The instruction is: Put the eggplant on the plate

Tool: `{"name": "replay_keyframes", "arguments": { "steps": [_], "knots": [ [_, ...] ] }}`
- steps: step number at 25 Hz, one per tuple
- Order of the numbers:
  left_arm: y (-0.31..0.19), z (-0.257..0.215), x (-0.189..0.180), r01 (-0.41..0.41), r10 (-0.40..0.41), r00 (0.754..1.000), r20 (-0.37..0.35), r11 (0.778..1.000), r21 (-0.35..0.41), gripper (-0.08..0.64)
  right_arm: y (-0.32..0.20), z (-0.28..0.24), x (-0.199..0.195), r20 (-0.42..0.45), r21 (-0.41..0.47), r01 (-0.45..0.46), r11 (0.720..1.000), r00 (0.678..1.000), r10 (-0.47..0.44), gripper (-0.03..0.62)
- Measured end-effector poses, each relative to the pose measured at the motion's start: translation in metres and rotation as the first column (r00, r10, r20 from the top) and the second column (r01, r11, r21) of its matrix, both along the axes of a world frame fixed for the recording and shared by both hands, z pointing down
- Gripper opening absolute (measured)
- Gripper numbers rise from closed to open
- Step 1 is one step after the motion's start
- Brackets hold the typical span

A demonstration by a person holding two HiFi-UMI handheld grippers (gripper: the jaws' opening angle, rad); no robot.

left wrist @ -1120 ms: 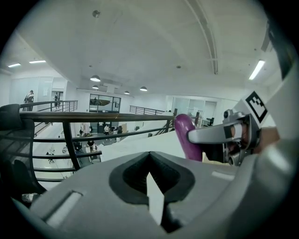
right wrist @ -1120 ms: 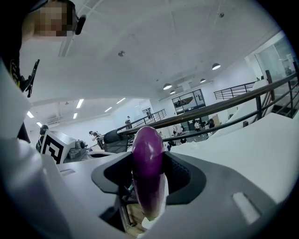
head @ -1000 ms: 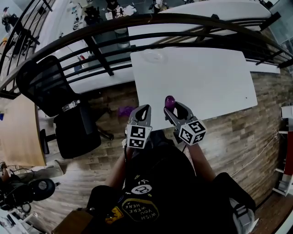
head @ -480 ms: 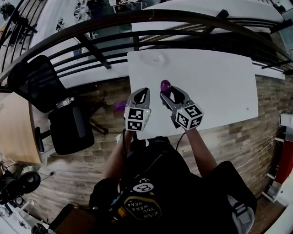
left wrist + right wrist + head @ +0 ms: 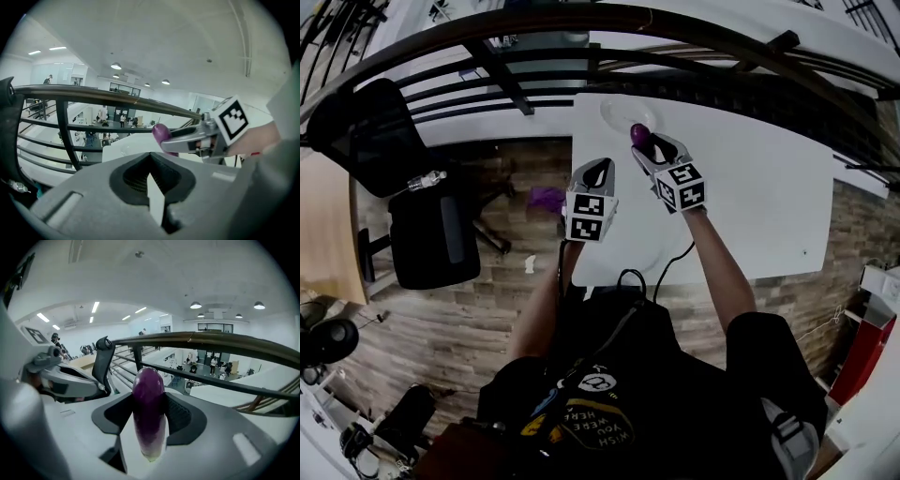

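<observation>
A purple eggplant [image 5: 640,134] stands upright between the jaws of my right gripper [image 5: 645,146], which is shut on it. In the right gripper view the eggplant [image 5: 149,408] fills the gap between the pads. The gripper holds it just at the near right edge of a clear round plate [image 5: 616,112] at the far left of the white table [image 5: 750,187]. My left gripper [image 5: 598,171] hovers beside it over the table's left edge, jaws shut and empty. In the left gripper view the eggplant [image 5: 161,132] and right gripper [image 5: 187,140] show ahead to the right.
A dark curved railing [image 5: 534,21] runs just beyond the table's far edge. A black office chair [image 5: 403,187] stands on the wooden floor to the left, with a purple object [image 5: 546,199] and a bottle [image 5: 427,180] lying near it.
Both grippers have moved forward from the table's near edge across it toward the plate. The right one carried the eggplant along. The left stayed shut.
</observation>
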State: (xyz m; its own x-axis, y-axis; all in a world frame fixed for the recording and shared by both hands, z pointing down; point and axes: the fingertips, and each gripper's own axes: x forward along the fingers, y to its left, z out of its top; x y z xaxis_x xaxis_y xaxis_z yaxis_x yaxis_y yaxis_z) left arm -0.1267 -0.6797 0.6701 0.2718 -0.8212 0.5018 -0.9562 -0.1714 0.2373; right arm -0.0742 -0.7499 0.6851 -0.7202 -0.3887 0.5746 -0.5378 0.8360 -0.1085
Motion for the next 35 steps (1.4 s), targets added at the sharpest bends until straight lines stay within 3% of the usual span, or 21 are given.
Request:
{"name": "replay_keyframes", "arguments": {
  "steps": [4,8,10,13,19,21,24,26,28,29,31,35],
  "knots": [
    [0.003,0.013,-0.006,0.053,-0.055,0.997,-0.049,0.998,-0.040,0.005,-0.039,0.050,-0.018,-0.199,0.026,0.122,0.992,0.973,-0.115,0.216],
    [-0.001,0.023,-0.007,0.086,-0.092,0.992,-0.087,0.994,-0.072,0.005,-0.063,0.090,-0.032,-0.432,0.050,0.268,0.962,0.874,-0.221,0.216],
    [-0.006,0.020,-0.008,0.088,-0.093,0.992,-0.082,0.994,-0.061,0.005,-0.070,0.104,-0.039,-0.502,0.032,0.296,0.955,0.831,-0.240,0.216],
    [-0.008,0.016,-0.017,0.118,-0.122,0.989,-0.083,0.991,-0.060,0.005,-0.079,0.126,-0.049,-0.572,0.003,0.312,0.950,0.780,-0.255,0.215],
    [-0.001,0.022,-0.037,0.156,-0.163,0.983,-0.080,0.984,-0.083,0.005,-0.099,0.138,-0.065,-0.590,0.005,0.313,0.950,0.768,-0.250,0.223],
    [0.003,0.025,-0.042,0.169,-0.177,0.980,-0.086,0.981,-0.098,0.005,-0.094,0.131,-0.066,-0.564,0.013,0.315,0.949,0.786,-0.253,0.272],
    [0.019,0.015,-0.045,0.152,-0.158,0.986,-0.051,0.983,-0.101,0.005,-0.077,0.106,-0.050,-0.449,0.055,0.243,0.969,0.872,-0.193,0.265],
    [0.035,0.009,-0.046,0.135,-0.138,0.990,-0.021,0.985,-0.105,0.005,-0.053,0.085,-0.025,-0.327,0.056,0.158,0.986,0.936,-0.132,0.208],
    [0.050,0.001,-0.045,0.119,-0.120,0.993,-0.007,0.988,-0.100,0.005,-0.022,0.063,0.004,-0.226,0.056,0.096,0.994,0.971,-0.081,0.152],
    [0.056,-0.005,-0.044,0.110,-0.110,0.994,-0.002,0.990,-0.092,0.005,-0.006,0.049,0.017,-0.181,0.064,0.062,0.996,0.982,-0.049,0.113],
    [0.064,-0.019,-0.040,0.088,-0.088,0.996,0.003,0.993,-0.072,0.005,0.021,0.019,0.043,-0.095,0.092,-0.021,0.996,0.995,0.029,0.095],
    [0.074,-0.049,-0.018,0.048,-0.049,0.999,-0.016,0.998,-0.033,0.005,0.065,-0.043,0.094,0.042,0.117,-0.197,0.973,0.980,0.194,0.063]
  ]
}}
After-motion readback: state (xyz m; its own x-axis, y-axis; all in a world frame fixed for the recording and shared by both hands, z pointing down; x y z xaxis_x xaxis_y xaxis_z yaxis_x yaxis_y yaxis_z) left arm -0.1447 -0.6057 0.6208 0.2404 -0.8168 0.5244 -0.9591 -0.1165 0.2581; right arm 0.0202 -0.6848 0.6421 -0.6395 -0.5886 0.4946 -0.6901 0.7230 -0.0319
